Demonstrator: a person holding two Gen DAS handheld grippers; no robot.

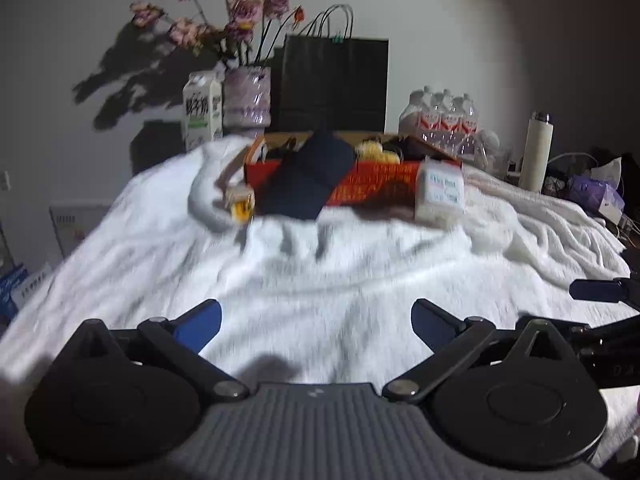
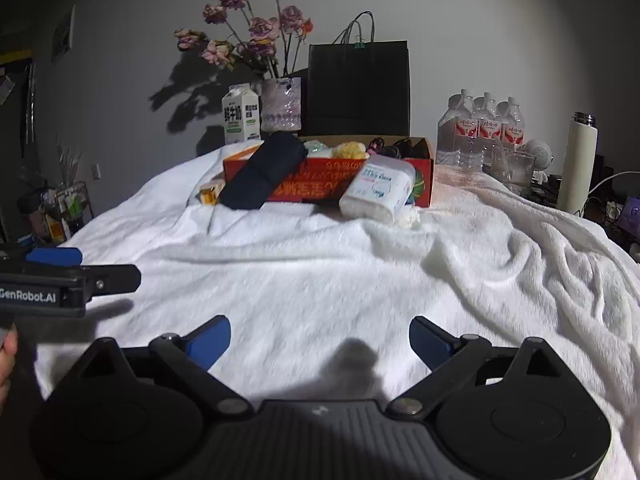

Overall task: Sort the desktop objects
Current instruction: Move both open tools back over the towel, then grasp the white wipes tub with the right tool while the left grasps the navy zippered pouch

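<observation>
An orange-red cardboard box (image 2: pixel 422 184) (image 1: pixel 380 188) stands at the far side of the white blanket (image 2: pixel 320 280) (image 1: pixel 320 280), holding several small items. A dark blue folded cloth (image 2: pixel 262 172) (image 1: pixel 308 178) leans over its front left wall. A white wipes pack (image 2: pixel 378 190) (image 1: pixel 440 194) leans against its front right. A small yellow box (image 2: pixel 209 194) (image 1: pixel 240 202) lies left of the cloth. My left gripper (image 1: pixel 316 322) is open over bare blanket, far from them. My right gripper (image 2: pixel 320 340) is open too, nothing between its fingers.
Behind the box stand a milk carton (image 2: pixel 240 114), a vase of pink flowers (image 2: pixel 280 104) and a black paper bag (image 2: pixel 358 88). Water bottles (image 2: pixel 480 128), a glass (image 2: pixel 516 168) and a cream flask (image 2: pixel 576 164) crowd the right side. The blanket has folds at right.
</observation>
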